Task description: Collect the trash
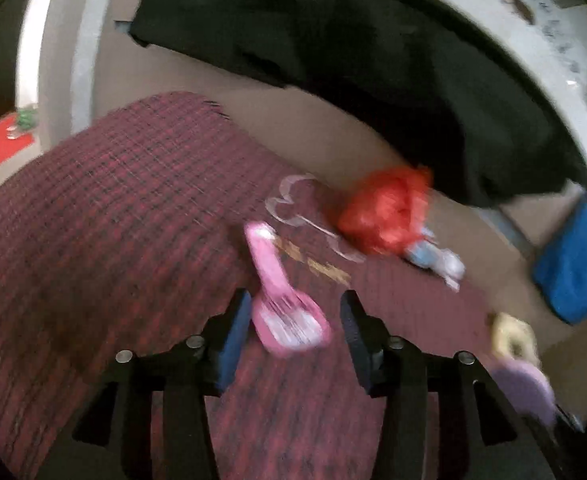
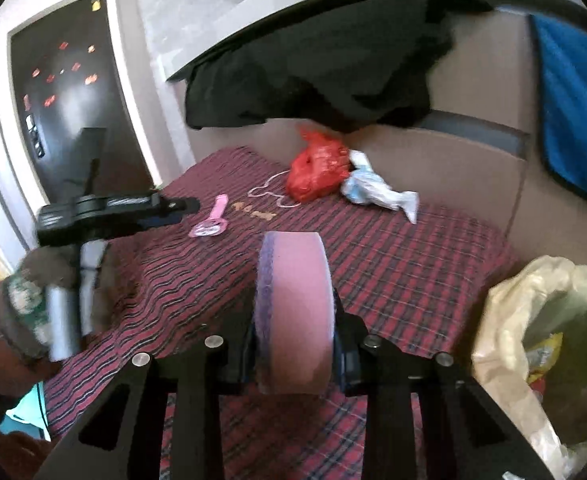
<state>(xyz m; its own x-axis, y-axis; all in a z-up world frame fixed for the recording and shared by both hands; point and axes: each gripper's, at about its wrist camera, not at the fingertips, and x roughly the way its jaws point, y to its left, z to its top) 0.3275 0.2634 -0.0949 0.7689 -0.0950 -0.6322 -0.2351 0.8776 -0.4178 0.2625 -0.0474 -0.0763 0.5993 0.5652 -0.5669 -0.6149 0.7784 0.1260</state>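
Right wrist view: your right gripper (image 2: 293, 356) has its fingers (image 2: 343, 356) closed on a pink sponge-like pad with a purple edge (image 2: 291, 312), held upright on its narrow side, its long axis running away from the camera along the fingers. The open trash bag (image 2: 505, 320) stands just beside it, at the near right edge of the plaid-covered bed (image 2: 413, 280). In my judgement this piece is collected but not yet binned; your next move calls for a swing right over the bag mouth before you let go.

Left wrist view, blurred: your left gripper (image 1: 295, 336) has its fingers (image 1: 233, 332) standing well apart with nothing pressed between them. The pink plastic scoop (image 1: 281, 304) lies flat on the bed between them and just ahead, its broad end nearest the fingers, its handle pointing away towards the far edge. To take it, lower the fingers astride the broad end and close across its width.

Not yet collected, near the far edge of the bed by the backboard: a red plastic bag (image 2: 317, 168), a white-and-blue wrapper (image 2: 373, 192) touching it, a loop of clear string (image 2: 273, 194) and small brown crumbs (image 2: 253, 210).
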